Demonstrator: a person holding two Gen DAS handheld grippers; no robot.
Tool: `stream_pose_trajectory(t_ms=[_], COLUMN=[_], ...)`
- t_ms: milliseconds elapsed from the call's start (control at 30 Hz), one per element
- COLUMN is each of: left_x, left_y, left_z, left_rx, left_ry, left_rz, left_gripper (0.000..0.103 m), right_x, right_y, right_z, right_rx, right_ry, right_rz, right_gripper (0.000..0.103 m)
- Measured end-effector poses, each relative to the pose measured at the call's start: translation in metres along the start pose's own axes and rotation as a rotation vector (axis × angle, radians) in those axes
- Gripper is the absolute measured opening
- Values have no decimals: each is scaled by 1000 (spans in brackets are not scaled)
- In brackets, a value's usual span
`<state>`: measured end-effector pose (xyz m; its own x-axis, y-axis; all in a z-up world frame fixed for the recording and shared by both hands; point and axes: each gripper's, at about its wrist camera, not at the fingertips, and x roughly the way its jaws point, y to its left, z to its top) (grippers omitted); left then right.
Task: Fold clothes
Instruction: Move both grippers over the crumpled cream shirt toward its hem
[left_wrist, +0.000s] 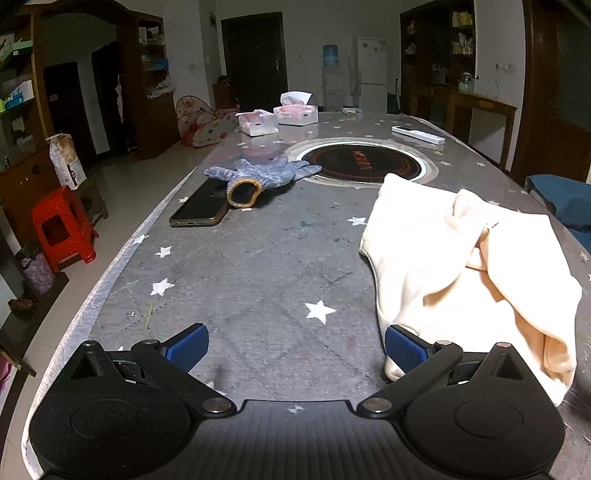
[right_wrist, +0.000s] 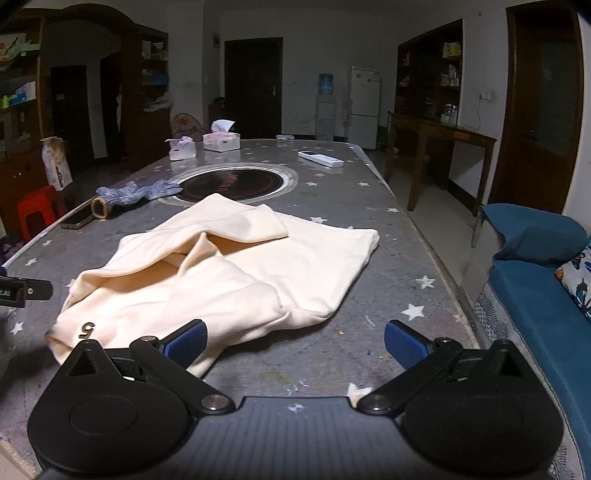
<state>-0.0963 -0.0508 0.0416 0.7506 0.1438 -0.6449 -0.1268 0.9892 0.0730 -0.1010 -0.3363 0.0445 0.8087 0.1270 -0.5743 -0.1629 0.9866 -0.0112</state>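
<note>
Cream cotton, loosely rumpled, fills the right half of the left wrist view: the sweatshirt (left_wrist: 461, 258) lies on the grey star-printed table (left_wrist: 240, 266), its near hem drooping beside the right blue pad. The left gripper (left_wrist: 295, 349) stands wide with nothing between its fingers; its right pad looks to be touching or just beside the cloth edge, and I cannot tell which. Farther up the table lie a blue knit glove (left_wrist: 266, 173) resting partly on a phone (left_wrist: 201, 208), both well clear of the garment, then the round inset hob (left_wrist: 362, 162).

From the right wrist view, the sweatshirt (right_wrist: 221, 273) is seen sprawled across the middle of the table (right_wrist: 388, 229), with 1 sleeve or flap thrown over the body and a small "5" mark (right_wrist: 87, 329) near the closest corner. The right gripper (right_wrist: 295, 343) is also wide and empty, its left pad at the near hem.

The step in hand is likely taking hold of the near edge. To do it well, each gripper should pinch 1 layer only at opposite corners of the hem, then draw the cloth flat before any fold, so the bunched flap does not get trapped inside.
</note>
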Motion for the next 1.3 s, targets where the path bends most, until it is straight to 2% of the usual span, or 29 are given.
stream_pose_trajectory(t_ms=[1067,1300], left_x=[15,20], left_y=[-28,-37], left_z=[14,20], left_rx=[60,87], left_ry=[31,32], left_rz=[-31,-38], left_gripper=[103,103], right_x=[8,14], right_y=[19,22], right_z=[11,15], right_rx=[-18,-24], right_ry=[12,14], right_rz=[83,110], right_gripper=[103,98])
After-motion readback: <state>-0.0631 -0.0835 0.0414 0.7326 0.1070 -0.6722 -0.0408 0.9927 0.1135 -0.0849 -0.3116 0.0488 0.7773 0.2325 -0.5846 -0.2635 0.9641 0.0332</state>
